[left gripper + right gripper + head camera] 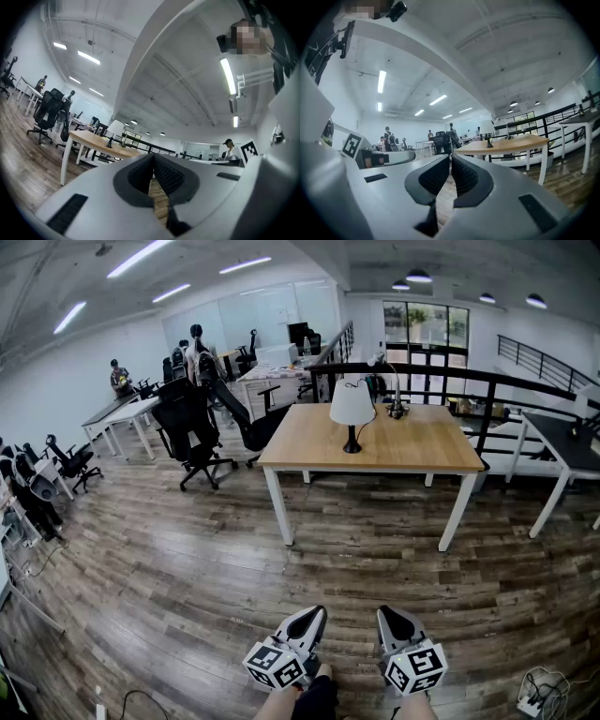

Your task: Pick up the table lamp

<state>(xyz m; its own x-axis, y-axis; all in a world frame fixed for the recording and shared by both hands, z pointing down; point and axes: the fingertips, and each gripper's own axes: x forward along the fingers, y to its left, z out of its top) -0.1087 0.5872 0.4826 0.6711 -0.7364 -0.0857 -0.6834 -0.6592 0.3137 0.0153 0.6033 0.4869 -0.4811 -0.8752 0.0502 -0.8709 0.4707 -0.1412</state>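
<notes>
Well ahead at twelve o'clock: table lamp [352, 413], upright near the middle of a pale wooden table [412, 442], long axis vertical, smooth white tapered shade over a slim black stem and round base. Held level at six o'clock above dark plank flooring [187, 568]: left gripper [314, 615] and right gripper [386, 613], ribbed black pads pressed together, clasping nothing. Lined up almost midway between the two, neither clearly nearer, well apart from both.
</notes>
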